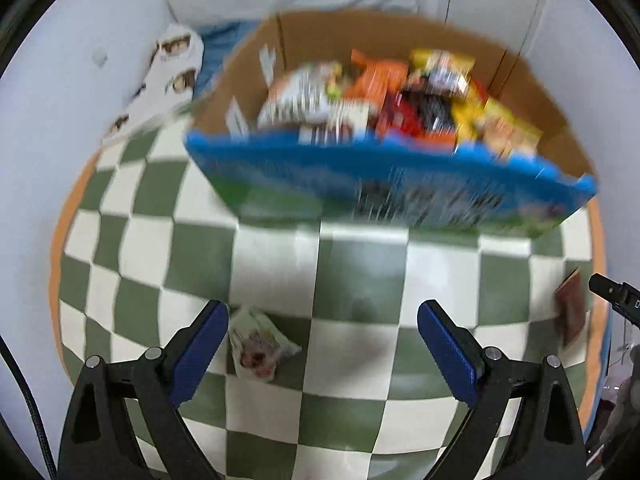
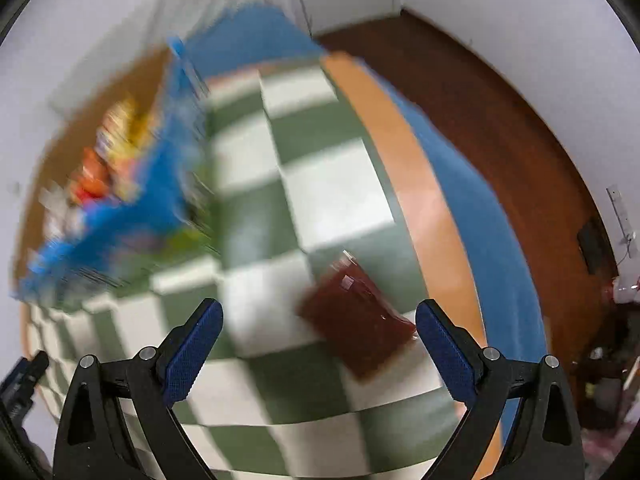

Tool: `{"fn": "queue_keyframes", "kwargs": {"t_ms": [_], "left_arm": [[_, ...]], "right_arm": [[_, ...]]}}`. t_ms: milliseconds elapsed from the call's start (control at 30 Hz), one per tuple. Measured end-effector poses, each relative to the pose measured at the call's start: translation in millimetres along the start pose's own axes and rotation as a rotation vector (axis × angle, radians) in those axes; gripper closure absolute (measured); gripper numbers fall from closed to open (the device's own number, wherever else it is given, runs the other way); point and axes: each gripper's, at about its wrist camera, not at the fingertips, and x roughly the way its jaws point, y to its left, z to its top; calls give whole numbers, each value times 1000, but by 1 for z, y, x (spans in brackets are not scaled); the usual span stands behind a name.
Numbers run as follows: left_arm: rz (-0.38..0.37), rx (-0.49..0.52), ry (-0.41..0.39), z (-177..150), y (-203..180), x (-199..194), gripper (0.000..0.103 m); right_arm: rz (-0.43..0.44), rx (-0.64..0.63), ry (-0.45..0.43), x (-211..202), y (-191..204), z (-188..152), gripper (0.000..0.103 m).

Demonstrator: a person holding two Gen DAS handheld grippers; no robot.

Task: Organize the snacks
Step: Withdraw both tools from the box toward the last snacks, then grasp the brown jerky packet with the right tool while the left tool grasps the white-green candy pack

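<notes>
Left wrist view: the left hand-held gripper (image 1: 322, 344) hangs over a green-and-white checked cloth (image 1: 360, 272), its blue-padded fingers (image 1: 450, 354) wide apart and holding nothing. A small pale snack packet (image 1: 260, 344) lies on the cloth just inside the left finger, near the camera, its long axis running roughly near to far. Farther off stands a cardboard box (image 1: 532, 80) with a blue printed front, already heaped with bright wrappers in orange, yellow and red; blur hides their labels. At the far right edge of the cloth a dark red-brown packet (image 1: 572, 308) shows, with the tip of the other tool just beyond it.

Right wrist view: the right hand-held gripper (image 2: 318, 340) is likewise spread open and empty. The dark red-brown packet (image 2: 356, 320) lies flat on the checked cloth (image 2: 340, 188) just ahead, right of centre between the fingers, its long axis slanting from far left to near right. The box (image 2: 56, 156) sits well off to the far left, smeared by motion.

By my reading each tool has a loose packet close ahead: the pale one falls to the left, the dark one to the right, and the box lies beyond both
</notes>
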Motion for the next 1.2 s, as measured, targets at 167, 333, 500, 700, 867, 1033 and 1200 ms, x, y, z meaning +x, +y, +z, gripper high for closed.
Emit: {"fn": "queue_keyframes", "kwargs": {"t_ms": [167, 333, 500, 700, 867, 1033, 1200], "left_arm": [[33, -3, 57, -15, 4, 25, 6], [48, -63, 87, -26, 30, 32, 6], [61, -156, 110, -33, 73, 33, 6], [45, -220, 157, -34, 108, 43, 6], [-44, -203, 262, -31, 111, 76, 6], [-95, -47, 280, -22, 90, 102, 6], [-145, -25, 277, -15, 77, 112, 27]], "right_arm": [[-86, -146, 102, 49, 5, -7, 13], [-104, -149, 112, 68, 8, -21, 32], [-12, -154, 131, 63, 43, -46, 33], [118, -158, 197, 68, 104, -82, 33], [151, -183, 246, 74, 130, -92, 16], [184, -209, 266, 65, 134, -94, 16], [162, -235, 268, 62, 125, -84, 16]]}}
